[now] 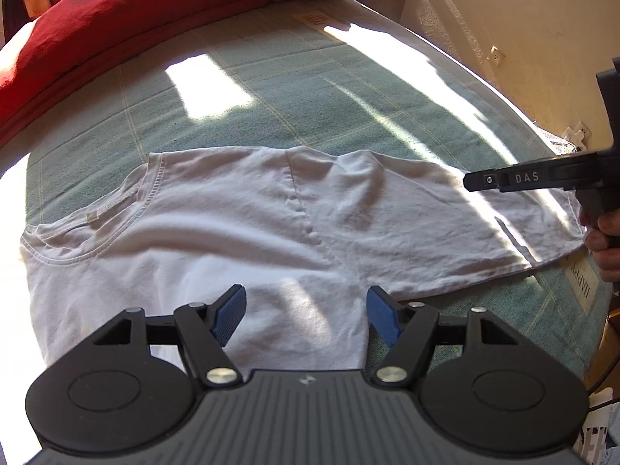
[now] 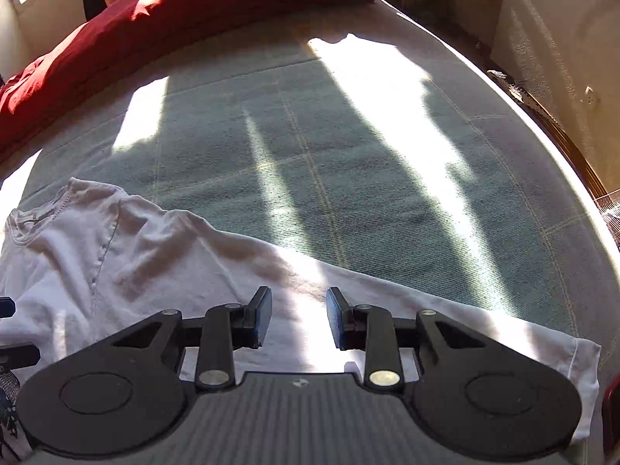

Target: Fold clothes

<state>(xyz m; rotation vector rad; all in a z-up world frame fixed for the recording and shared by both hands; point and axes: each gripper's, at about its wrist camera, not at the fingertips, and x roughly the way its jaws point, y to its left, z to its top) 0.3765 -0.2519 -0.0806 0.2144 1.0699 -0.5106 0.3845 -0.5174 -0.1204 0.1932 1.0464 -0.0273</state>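
A white T-shirt (image 1: 240,228) lies flat on the green checked bedcover (image 1: 294,89), collar to the left, hem to the right, with a fold line down its middle. My left gripper (image 1: 306,316) is open and empty, hovering over the shirt's near edge. My right gripper (image 2: 298,319) is open and empty above the shirt (image 2: 135,267) near its hem end. In the left wrist view the right gripper (image 1: 471,181) shows from the side at the far right, held by a hand (image 1: 604,248).
A red duvet (image 1: 116,11) is bunched along the far side of the bed. A wall with sockets (image 1: 498,55) runs along the right. Bright sun patches cross the bedcover (image 2: 348,155). A printed label (image 1: 581,281) lies by the shirt's hem.
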